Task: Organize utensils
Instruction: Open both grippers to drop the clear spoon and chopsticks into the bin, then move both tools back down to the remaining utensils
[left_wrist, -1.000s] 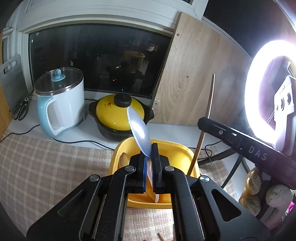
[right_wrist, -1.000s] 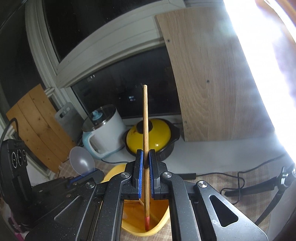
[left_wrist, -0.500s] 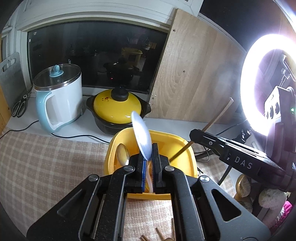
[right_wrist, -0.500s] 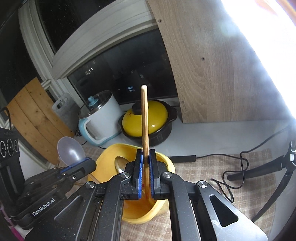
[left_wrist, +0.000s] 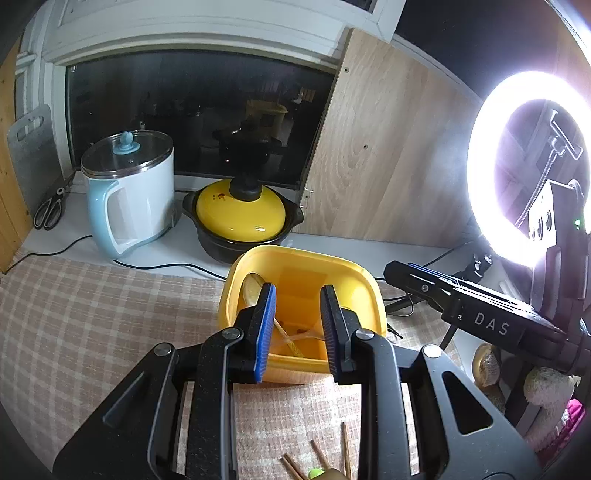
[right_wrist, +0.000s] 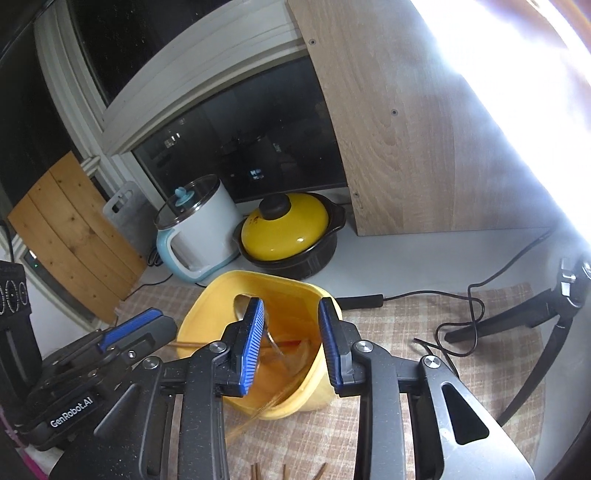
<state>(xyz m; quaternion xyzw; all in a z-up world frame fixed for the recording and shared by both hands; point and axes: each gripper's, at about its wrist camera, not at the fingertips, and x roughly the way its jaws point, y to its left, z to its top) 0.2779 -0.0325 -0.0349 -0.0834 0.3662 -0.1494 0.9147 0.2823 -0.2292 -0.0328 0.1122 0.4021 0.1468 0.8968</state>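
A yellow plastic tub (left_wrist: 365, 284) stands on the checked tablecloth, also in the right wrist view (right_wrist: 207, 306). Inside it lie a wooden spoon (left_wrist: 253, 290), a clear plastic spoon (right_wrist: 284, 354) and a blurred chopstick (right_wrist: 258, 410) that slants over the tub's near rim. My left gripper (left_wrist: 297, 328) is open and empty just in front of the tub. My right gripper (right_wrist: 290, 343) is open and empty above the tub's near side. Several loose chopsticks (left_wrist: 317, 458) lie on the cloth under the left gripper.
A white and blue electric kettle (left_wrist: 129, 195) and a black pot with a yellow lid (left_wrist: 242, 221) stand on the sill behind the tub. A bright ring light (left_wrist: 524, 166) on a stand is at the right. Cables (right_wrist: 458, 302) and tripod legs (right_wrist: 517, 317) lie to the right.
Both grippers have opened. The clear spoon has left the left gripper and the chopstick has left the right one; both are now in the tub.
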